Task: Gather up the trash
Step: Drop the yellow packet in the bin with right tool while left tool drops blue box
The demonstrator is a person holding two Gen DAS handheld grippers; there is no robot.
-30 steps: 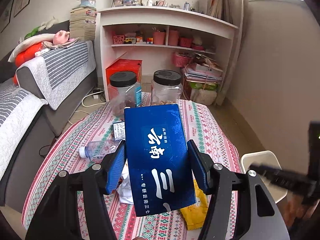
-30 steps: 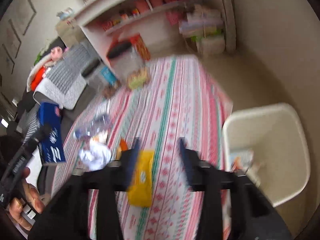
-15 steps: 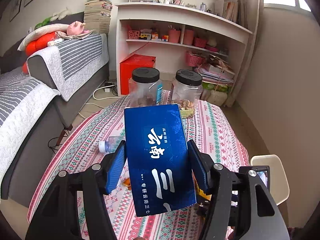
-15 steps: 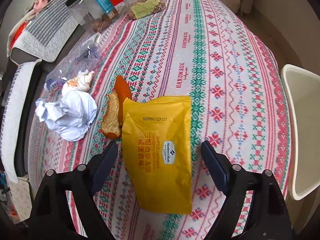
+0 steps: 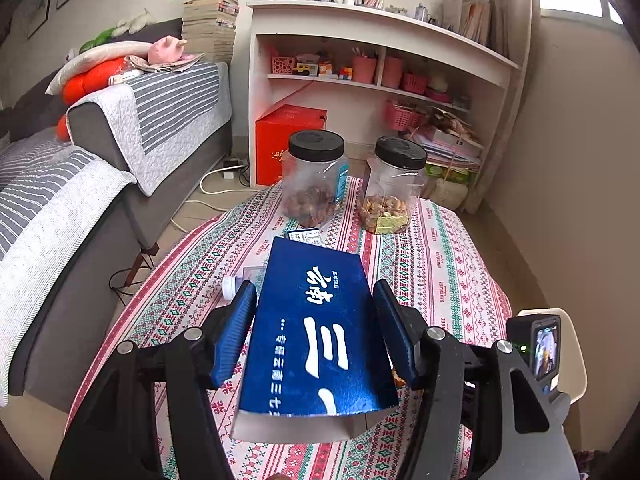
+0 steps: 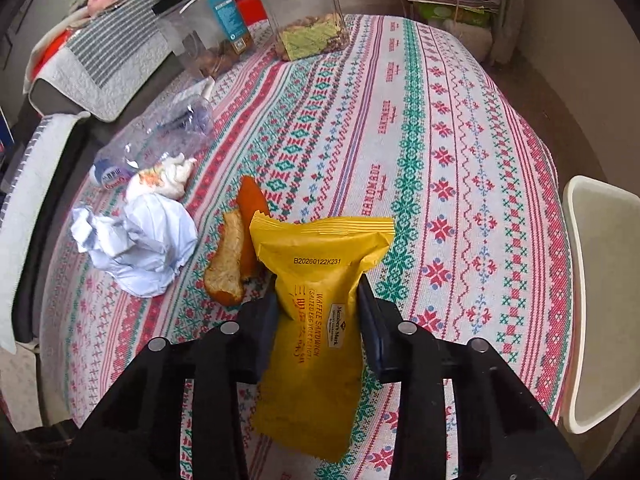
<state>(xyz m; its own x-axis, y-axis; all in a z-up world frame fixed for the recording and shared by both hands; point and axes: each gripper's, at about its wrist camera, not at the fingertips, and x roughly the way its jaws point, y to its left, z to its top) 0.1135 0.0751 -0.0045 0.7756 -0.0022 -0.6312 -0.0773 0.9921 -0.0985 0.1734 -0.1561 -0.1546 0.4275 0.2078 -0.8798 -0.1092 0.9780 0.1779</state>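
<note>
So the left gripper (image 5: 316, 320) has a blue box (image 5: 316, 332) clamped between its blue pads, held up over the near part of the table (image 6: 460, 128). The right gripper (image 6: 318, 308) is closing its jaws on a yellow snack packet (image 6: 320, 304), pinching it at the waist on the patterned cloth. Just left of the packet lie orange peels (image 6: 236, 256), then crumpled paper (image 6: 136, 248) and a squashed plastic bottle (image 6: 160, 136). Two jars (image 5: 316, 176) stand at the far end, and a white bin (image 6: 600, 300) sits off the right edge.
</note>
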